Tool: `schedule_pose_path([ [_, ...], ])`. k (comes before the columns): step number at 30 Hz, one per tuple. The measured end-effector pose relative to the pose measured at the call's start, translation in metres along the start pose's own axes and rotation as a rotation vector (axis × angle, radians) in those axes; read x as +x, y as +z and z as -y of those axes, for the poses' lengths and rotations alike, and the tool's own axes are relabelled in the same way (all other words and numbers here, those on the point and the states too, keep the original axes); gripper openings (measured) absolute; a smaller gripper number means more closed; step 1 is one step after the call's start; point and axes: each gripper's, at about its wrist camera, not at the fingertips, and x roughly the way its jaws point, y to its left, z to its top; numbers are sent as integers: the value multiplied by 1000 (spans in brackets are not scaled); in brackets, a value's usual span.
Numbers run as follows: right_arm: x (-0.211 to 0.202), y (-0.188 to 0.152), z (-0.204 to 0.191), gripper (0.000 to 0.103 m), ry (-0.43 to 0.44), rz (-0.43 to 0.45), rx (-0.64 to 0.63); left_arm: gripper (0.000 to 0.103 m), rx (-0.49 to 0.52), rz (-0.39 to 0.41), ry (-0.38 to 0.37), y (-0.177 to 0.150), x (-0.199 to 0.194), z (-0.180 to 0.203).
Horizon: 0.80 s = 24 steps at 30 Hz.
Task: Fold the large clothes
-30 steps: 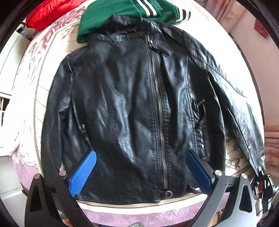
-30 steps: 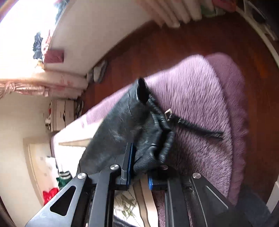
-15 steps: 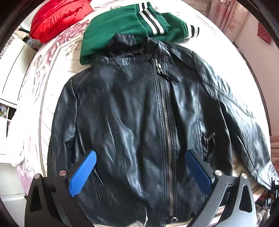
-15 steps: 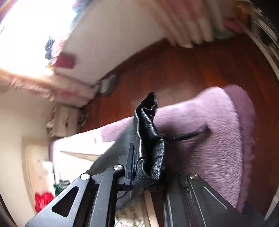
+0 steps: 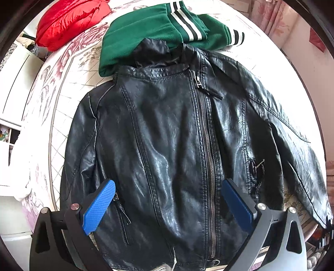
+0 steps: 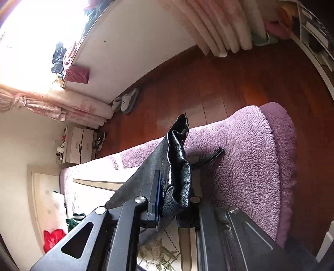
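A black leather jacket lies front-up and zipped on the bed, collar at the far end. Its right sleeve stretches out to the right edge of the left wrist view. My left gripper is open and empty above the jacket's lower front, blue pads either side of the zipper. My right gripper is shut on the sleeve cuff, which stands up crumpled between its fingers beside the bed's edge.
A green garment with white stripes lies under the jacket's collar, a red one behind it. The quilted floral bedspread lies under all. A purple fleece blanket hangs off the bed's edge over a wooden floor.
The left gripper has moved forward over the jacket, bringing the hem under it. The right gripper has lifted the cuff, which now stands more upright.
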Motion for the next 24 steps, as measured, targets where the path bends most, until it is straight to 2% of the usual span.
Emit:
schedule_pose_path([
  [3, -2, -4, -21, 13, -19, 52, -59, 103, 12, 4, 7, 1, 2, 1],
  [5, 5, -2, -33, 13, 30, 29, -99, 103, 20, 11, 11, 3, 2, 2],
  [6, 16, -2, -36, 16, 82, -16, -108, 103, 24, 12, 14, 4, 3, 2],
  [7, 30, -3, -37, 28, 129, -79, -101, 103, 26, 12, 14, 5, 4, 3],
  [8, 48, -2, -35, 37, 150, -138, -85, 103, 28, 11, 11, 6, 5, 3],
  [9, 65, -5, -32, 51, 159, -188, -67, 103, 27, 8, 8, 7, 6, 3],
  [11, 90, -12, -25, 54, 184, -244, -11, 103, 24, 5, 5, 9, 8, 3],
  [12, 95, -16, -25, 54, 208, -230, 2, 103, 26, 10, 12, 11, 9, 3],
  [14, 95, -18, -31, 45, 210, -189, -31, 103, 26, 20, 29, 14, 10, 0],
  [15, 95, -18, -32, 10, 191, -182, -39, 103, 23, 23, 34, 15, 11, -2],
  [16, 93, -17, -33, 5, 171, -169, -28, 103, 19, 21, 36, 16, 12, -4],
  [18, 83, -16, -39, 5, 147, -134, -28, 103, 2, 15, 31, 18, 15, -12],
  [20, 61, -18, -62, 5, 155, -102, -66, 103, -21, 3, 12, 18, 20, -22],
  [23, 23, -27, -114, 5, 192, -77, -202, 103, -43, -2, 33, 13, 29, -40],
  [24, 7, -35, -143, 5, 207, -80, -277, 103, -56, -7, 38, 9, 31, -49],
])
